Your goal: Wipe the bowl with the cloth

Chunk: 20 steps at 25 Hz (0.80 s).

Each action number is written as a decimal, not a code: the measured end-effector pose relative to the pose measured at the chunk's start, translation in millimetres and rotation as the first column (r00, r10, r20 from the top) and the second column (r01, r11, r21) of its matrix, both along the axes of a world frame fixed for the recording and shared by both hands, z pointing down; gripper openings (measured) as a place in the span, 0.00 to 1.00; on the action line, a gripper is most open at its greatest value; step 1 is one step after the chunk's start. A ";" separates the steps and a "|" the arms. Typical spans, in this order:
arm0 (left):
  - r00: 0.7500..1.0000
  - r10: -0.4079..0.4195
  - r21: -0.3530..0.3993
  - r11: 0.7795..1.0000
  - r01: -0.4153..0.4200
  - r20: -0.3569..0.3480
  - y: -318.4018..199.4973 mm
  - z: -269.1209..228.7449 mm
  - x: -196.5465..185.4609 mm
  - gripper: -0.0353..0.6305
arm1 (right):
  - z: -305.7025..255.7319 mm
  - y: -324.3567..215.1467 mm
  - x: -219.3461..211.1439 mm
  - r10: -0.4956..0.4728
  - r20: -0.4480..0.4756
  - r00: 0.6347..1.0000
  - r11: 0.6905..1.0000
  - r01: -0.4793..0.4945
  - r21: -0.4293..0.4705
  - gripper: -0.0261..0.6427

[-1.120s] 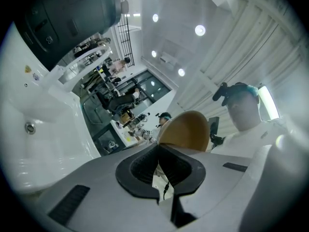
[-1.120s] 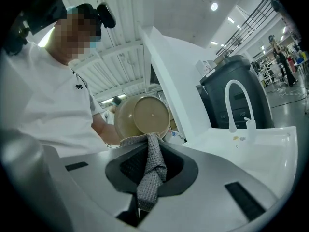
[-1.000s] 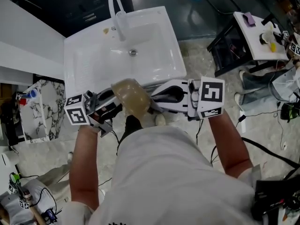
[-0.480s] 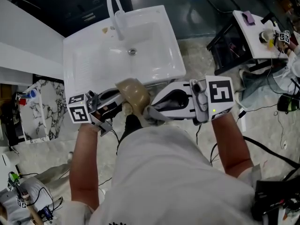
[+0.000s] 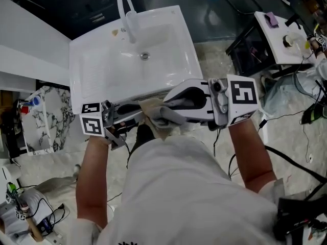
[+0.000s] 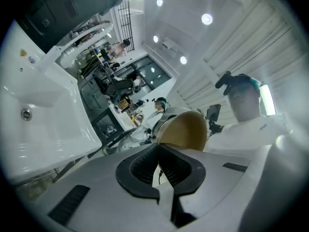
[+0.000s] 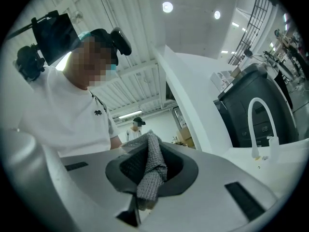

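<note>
The bowl (image 6: 183, 129) has a smooth, tan, plastic-looking wall with a dull sheen. The cloth (image 7: 150, 170) is grey woven fabric with a coarse, waffle-like texture and a matt surface. The left gripper (image 6: 158, 146) and right gripper (image 7: 149, 144) have light grey, matt, smooth plastic shells; the pads (image 6: 140, 166) inside the jaws are black, matt and finely ribbed. The sink (image 5: 102, 80) is white, smooth and glossy, as is the curved tap (image 5: 125, 4); the drain (image 5: 145, 56) is bright metal. The floor (image 5: 214, 65) has a pale, veined, stone-look finish. The person's shirt (image 5: 179, 188) is plain white matt cloth.
</note>
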<state>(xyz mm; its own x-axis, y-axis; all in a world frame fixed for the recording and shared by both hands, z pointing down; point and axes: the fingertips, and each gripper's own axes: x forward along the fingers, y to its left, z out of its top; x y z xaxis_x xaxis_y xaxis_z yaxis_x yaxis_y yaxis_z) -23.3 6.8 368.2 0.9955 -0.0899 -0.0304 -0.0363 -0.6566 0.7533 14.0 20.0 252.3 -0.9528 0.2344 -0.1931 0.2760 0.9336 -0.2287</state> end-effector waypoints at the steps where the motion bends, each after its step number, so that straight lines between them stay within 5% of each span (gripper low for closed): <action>1: 1.000 0.011 0.004 1.000 -0.011 0.000 2.8 -0.8 2.0 0.08 | 0.6 -1.5 -0.4 0.007 0.001 1.000 1.000 -0.007 -0.003 0.09; 12: 0.992 0.120 0.062 0.991 -0.119 -0.022 25.9 -16.9 18.0 0.08 | 23.2 -20.8 -10.7 0.092 -0.069 0.993 0.995 -0.095 -0.038 0.09; 20: 0.991 0.084 0.090 0.993 -0.075 -0.102 21.5 -35.5 8.1 0.08 | 52.3 -21.0 -16.1 0.111 -0.155 0.982 0.992 -0.120 -0.047 0.09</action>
<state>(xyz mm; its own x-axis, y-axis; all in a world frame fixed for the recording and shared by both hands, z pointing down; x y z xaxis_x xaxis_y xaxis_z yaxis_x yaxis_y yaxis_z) -15.3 28.4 332.7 0.9902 -0.0029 -0.1397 0.0954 -0.7163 0.6912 -2.1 -1.0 304.7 -0.9920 0.1142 -0.0536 0.1253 0.9418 -0.3119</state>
